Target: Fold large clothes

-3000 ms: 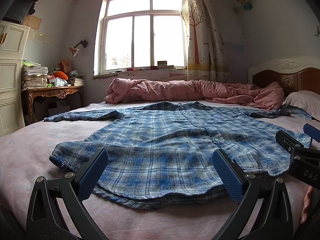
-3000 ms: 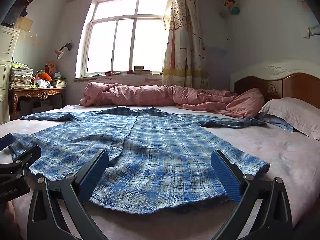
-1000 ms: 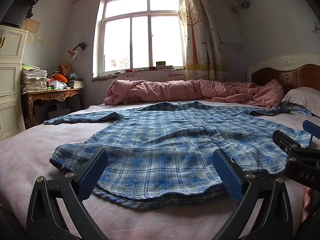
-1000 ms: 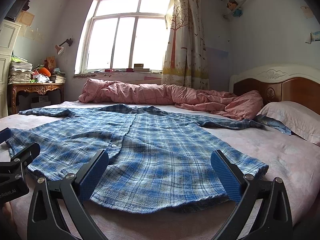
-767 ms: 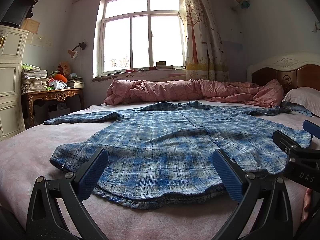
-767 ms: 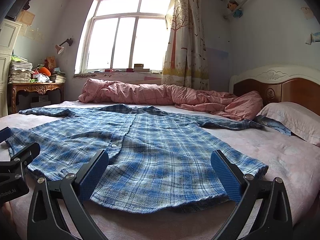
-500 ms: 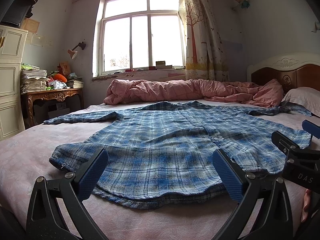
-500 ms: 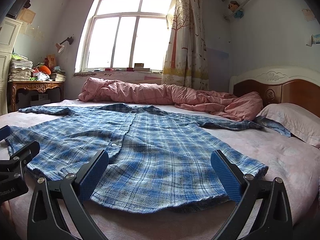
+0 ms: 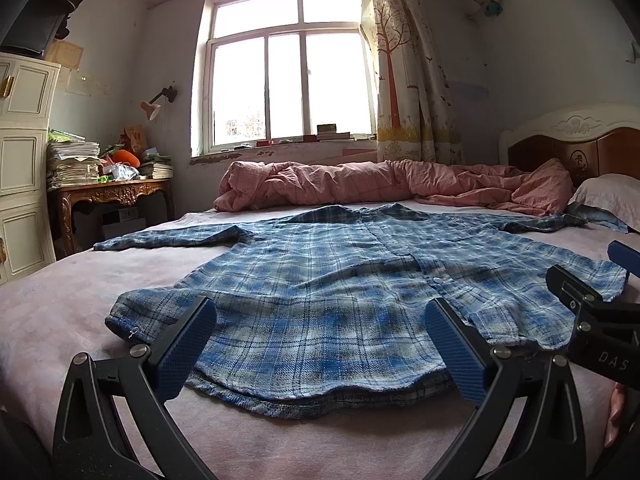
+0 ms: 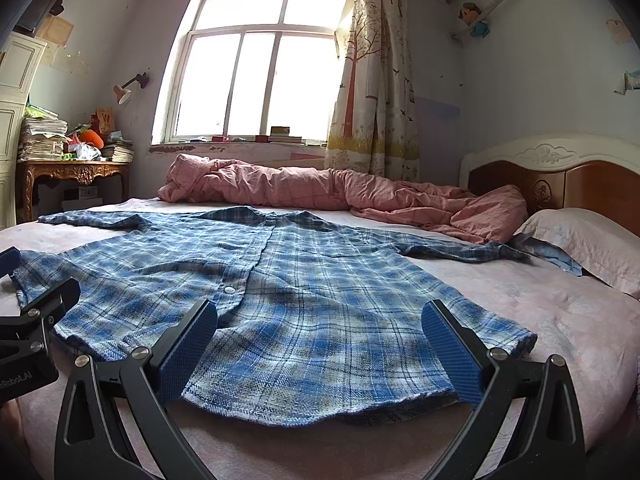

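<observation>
A blue plaid button-up shirt [image 9: 340, 280] lies flat and face up on the pink bed [image 9: 60, 304], sleeves spread to both sides, hem toward me. It also shows in the right wrist view [image 10: 304, 304]. My left gripper [image 9: 320, 344] is open and empty, just above the left half of the hem. My right gripper [image 10: 320, 344] is open and empty, just above the right half of the hem. Each gripper shows at the edge of the other's view: the right one [image 9: 592, 304] and the left one [image 10: 32, 312].
A rolled pink quilt [image 9: 380, 184] lies along the far side of the bed. A pillow [image 10: 588, 244] and wooden headboard [image 10: 560, 184] are at the right. A carved wooden desk [image 9: 112, 196] with paper stacks and a white cabinet [image 9: 20, 168] stand left.
Both grippers have crept slightly, with the view tilting a little. The shirt has not moved and both grippers stay open.
</observation>
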`<state>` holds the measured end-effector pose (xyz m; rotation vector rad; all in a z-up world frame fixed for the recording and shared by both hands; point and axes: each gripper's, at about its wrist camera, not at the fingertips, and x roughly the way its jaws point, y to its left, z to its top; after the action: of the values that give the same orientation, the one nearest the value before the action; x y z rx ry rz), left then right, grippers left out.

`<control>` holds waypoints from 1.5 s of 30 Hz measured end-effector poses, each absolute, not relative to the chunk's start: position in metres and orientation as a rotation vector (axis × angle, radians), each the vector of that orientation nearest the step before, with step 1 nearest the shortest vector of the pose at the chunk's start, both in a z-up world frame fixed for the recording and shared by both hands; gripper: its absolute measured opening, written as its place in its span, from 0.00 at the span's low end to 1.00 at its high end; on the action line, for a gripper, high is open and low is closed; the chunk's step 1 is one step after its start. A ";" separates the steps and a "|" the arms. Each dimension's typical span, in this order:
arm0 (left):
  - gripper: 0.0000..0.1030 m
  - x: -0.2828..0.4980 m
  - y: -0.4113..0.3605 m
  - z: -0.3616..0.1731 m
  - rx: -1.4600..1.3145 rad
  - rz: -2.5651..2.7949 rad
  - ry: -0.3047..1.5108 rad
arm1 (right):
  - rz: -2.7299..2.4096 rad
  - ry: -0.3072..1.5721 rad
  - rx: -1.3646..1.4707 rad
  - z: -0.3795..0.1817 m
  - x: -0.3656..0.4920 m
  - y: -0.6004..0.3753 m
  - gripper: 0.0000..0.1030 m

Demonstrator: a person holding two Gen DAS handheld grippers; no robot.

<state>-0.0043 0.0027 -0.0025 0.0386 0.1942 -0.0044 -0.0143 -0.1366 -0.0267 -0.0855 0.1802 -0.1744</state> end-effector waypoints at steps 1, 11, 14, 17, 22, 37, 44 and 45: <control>1.00 -0.005 0.003 -0.002 0.039 -0.001 0.193 | -0.170 0.186 -0.084 -0.026 -0.013 -0.137 1.00; 1.00 -0.039 0.015 0.027 0.027 0.016 0.052 | -0.240 0.082 -0.174 0.004 -0.043 -0.144 1.00; 1.00 -0.049 0.019 0.048 0.001 0.000 0.039 | -0.210 0.069 -0.139 0.022 -0.058 -0.148 1.00; 1.00 -0.059 0.022 0.065 -0.008 -0.008 0.036 | -0.170 0.058 -0.113 0.036 -0.071 -0.147 1.00; 1.00 -0.079 0.028 0.087 -0.035 -0.010 0.033 | -0.118 0.041 -0.131 0.052 -0.090 -0.134 1.00; 0.90 -0.007 -0.002 0.017 0.288 -0.141 0.631 | 0.026 0.580 -0.139 0.001 -0.036 -0.156 0.91; 0.94 0.021 -0.002 -0.008 0.336 -0.089 0.737 | -0.042 0.766 -0.274 -0.038 -0.002 -0.169 0.90; 0.99 0.026 0.000 -0.008 0.333 -0.069 0.738 | -0.047 0.756 -0.274 -0.039 0.000 -0.171 0.90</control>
<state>0.0258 -0.0002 -0.0078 0.3334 0.7381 -0.0694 -0.0004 -0.1714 -0.0392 -0.2738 0.7562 -0.0470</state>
